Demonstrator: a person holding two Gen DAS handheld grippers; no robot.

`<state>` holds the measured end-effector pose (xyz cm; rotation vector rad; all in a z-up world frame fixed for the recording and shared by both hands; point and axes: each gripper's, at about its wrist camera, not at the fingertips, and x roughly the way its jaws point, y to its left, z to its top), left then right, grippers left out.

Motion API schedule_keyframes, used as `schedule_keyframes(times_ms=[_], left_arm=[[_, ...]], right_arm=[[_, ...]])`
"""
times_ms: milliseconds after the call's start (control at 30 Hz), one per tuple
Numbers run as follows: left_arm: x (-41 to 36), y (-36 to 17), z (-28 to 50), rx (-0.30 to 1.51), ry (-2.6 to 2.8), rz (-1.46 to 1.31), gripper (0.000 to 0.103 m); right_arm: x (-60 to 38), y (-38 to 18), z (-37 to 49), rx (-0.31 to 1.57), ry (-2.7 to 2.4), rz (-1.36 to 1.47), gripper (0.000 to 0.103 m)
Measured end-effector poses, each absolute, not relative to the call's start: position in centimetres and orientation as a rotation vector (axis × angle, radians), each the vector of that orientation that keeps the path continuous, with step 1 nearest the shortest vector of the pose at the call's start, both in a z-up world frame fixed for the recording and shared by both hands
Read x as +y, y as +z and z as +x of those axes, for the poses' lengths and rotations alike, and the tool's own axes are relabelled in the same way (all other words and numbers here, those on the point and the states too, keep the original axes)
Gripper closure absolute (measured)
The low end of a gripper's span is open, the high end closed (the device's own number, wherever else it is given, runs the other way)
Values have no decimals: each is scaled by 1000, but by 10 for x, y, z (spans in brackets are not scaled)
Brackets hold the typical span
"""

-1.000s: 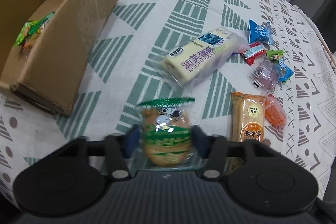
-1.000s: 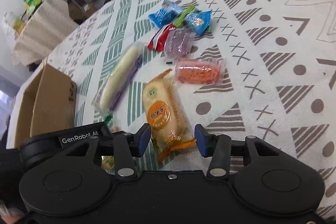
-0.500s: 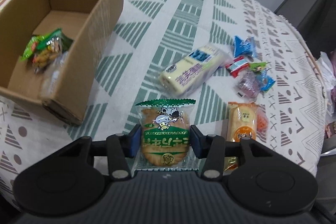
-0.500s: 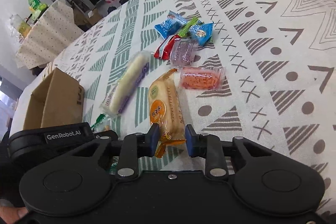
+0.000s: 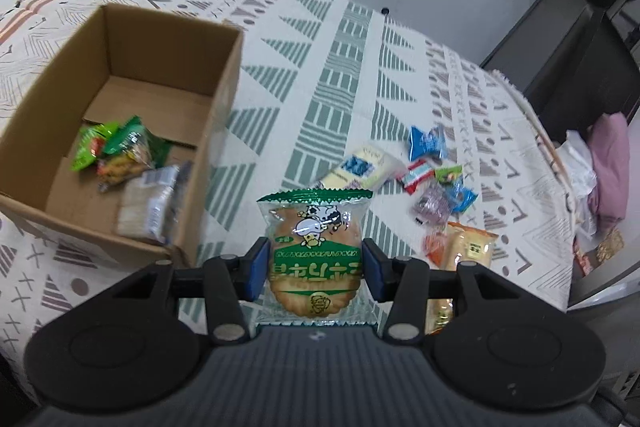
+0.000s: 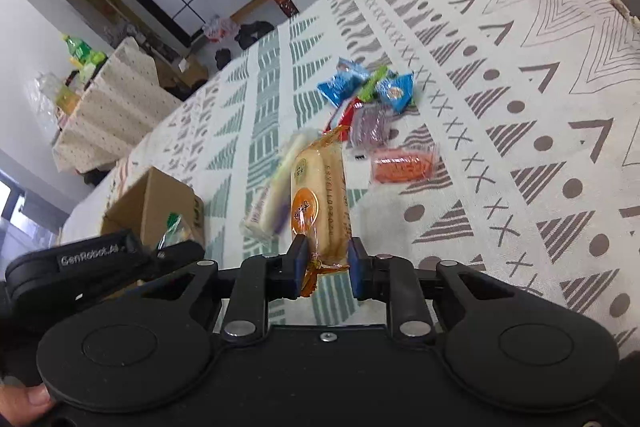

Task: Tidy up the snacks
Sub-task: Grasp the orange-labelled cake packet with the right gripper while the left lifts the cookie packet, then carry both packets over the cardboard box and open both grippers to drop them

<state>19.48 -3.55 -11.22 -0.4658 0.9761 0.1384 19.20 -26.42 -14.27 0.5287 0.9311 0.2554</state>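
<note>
Patterned cloth in white, green and grey covered the worktop (image 5: 320, 39), with a tiled floor and scattered shoes beyond it. Left tool (image 5: 313, 269) was clenched on a clear rice-cracker packet (image 5: 315, 255) with a serrated green top edge, a cartoon cow and a green label band, held upright off the cloth between the blue pads. Ahead and to that tool's left stood an open cardboard box (image 5: 224, 99) holding a green snack bag (image 5: 116, 147) and a silvery wrapped packet (image 5: 150, 199). Ahead and to its right lay a pale cake bar (image 5: 360, 169) and a cluster of small wrapped sweets (image 5: 436, 183). Right tool (image 6: 327, 267), whose jaws had just been closing, gripped the crimped orange end of a long bread packet (image 6: 320, 195) with an orange round label, its far end raised clear of the cloth. Beyond that tool's tips lay an orange sachet (image 6: 402, 165) and the blue, red and purple sweets; the box sat to its left.
</note>
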Motion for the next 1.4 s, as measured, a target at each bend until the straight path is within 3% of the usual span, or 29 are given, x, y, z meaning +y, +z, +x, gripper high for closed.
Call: schedule_keyframes(times_ms=[700, 1400], left_arm=[[49, -63, 178, 803, 216, -561, 55], [127, -78, 169, 781, 392, -676, 55]], right_arm=[[-198, -86, 192, 844, 387, 524, 82], [-97, -84, 216, 891, 515, 487, 82]])
